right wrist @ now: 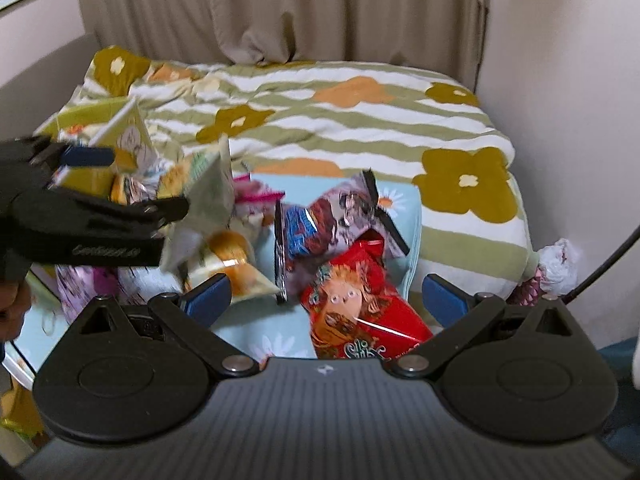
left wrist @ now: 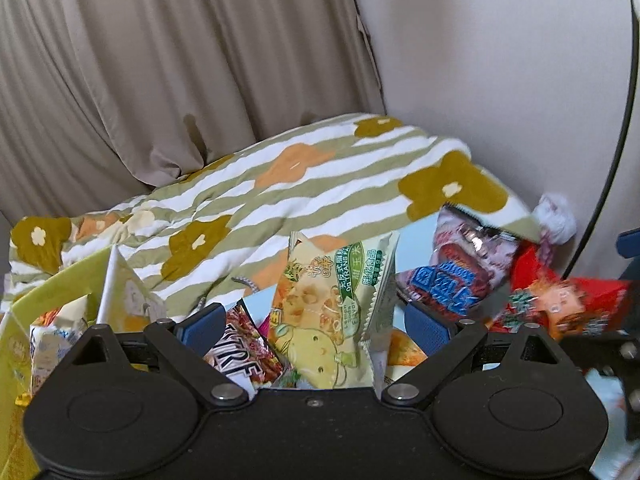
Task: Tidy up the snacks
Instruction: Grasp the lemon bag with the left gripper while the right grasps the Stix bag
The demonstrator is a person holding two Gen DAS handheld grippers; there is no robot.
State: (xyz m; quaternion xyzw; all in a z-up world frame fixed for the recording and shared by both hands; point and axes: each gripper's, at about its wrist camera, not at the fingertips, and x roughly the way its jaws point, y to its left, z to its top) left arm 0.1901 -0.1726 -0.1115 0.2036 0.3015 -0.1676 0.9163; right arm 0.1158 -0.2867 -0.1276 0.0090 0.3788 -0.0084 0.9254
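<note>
Red packet (right wrist: 360,312) lower end hidden behind right claw body, yellow box (left wrist: 52,292) cut by left edge, left claw (right wrist: 132,184) motion-blurred, grip state unreadable.

Open room is offered by the wide striped, flower-printed quilt (right wrist: 320,120) behind the snack pile. The way straight ahead of the right gripper (right wrist: 326,300) is blocked by a glossy red snack bag (right wrist: 360,308) lying between its spread jaws. Its left flank is closed off by the left gripper (right wrist: 132,184) and a pale green snack packet (right wrist: 208,204). Passage rightward is stopped by the pale wall (right wrist: 560,80).
</note>
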